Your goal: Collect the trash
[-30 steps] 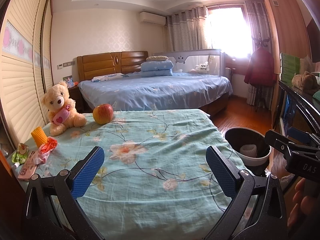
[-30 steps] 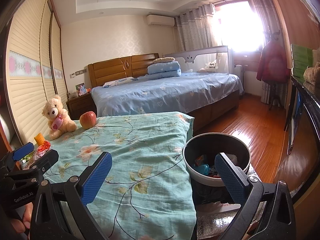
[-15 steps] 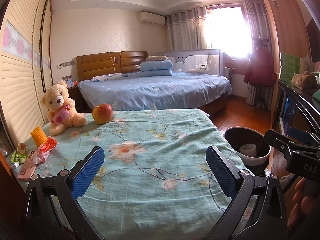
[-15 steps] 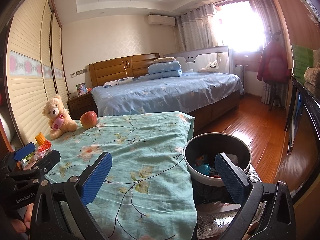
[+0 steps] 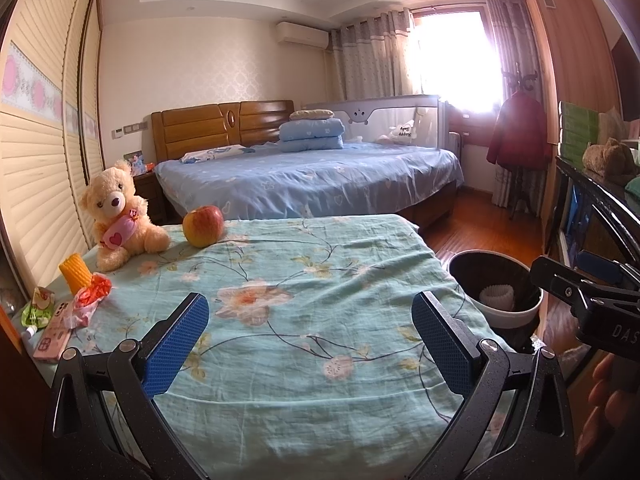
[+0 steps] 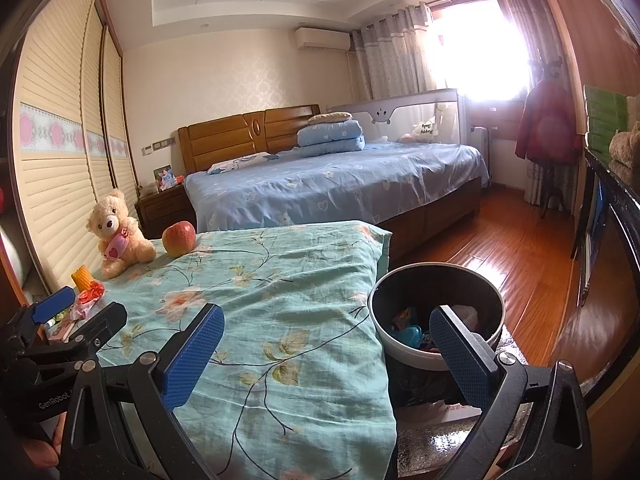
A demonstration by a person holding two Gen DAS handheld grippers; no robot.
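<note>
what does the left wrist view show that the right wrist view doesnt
Only the left wrist view shows the pink phone clearly, beside the green wrapper. Only the right wrist view looks into the trash bin and shows the blue and red scraps inside. Both show the teddy bear, apple, red wrapper and both open grippers, left and right.

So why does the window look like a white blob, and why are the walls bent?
In both views the window is overexposed, washing out the curtains beside it; the fisheye lens bows the wardrobe doors on the left and darkens the corners. In the right wrist view the wood floor shows glare.
</note>
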